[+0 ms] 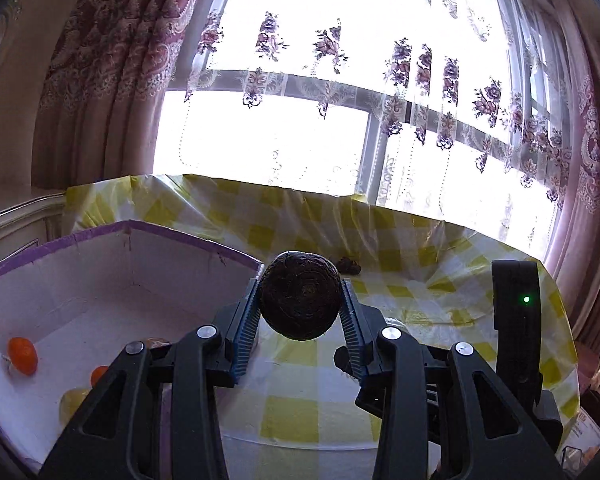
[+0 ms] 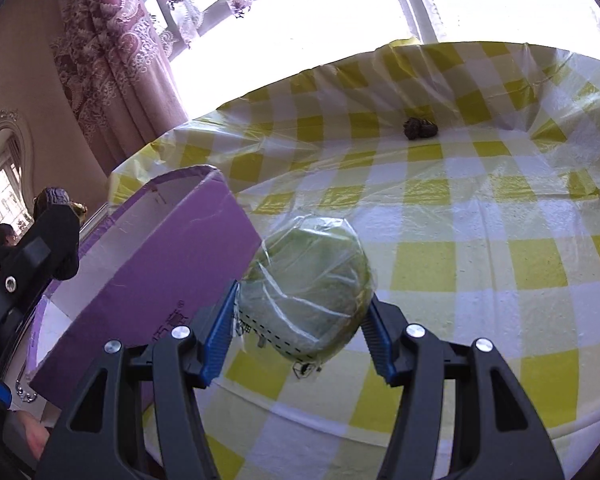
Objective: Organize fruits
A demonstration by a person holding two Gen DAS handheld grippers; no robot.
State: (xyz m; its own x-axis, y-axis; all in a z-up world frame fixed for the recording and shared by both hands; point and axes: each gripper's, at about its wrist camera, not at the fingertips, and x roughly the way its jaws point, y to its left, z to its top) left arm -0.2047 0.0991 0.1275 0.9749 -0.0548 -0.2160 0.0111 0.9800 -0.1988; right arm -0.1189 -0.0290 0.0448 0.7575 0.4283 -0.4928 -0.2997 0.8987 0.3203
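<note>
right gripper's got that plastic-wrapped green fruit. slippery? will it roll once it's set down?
The wrapped green fruit sits between the right gripper fingers in glossy, wrinkled film, so it could slide against the pads. Its rounded shape suggests it may roll on the checked tablecloth or in the purple box. It looks bulky, probably fairly heavy.

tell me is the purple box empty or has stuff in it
Not empty: the purple box holds two orange fruits and a yellow one on its white floor.

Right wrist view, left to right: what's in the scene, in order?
Left gripper holding a dark wrinkled fruit → purple box → plastic-wrapped green fruit held in the right gripper → small dark shrivelled fruit far back on the yellow checked tablecloth.
</note>
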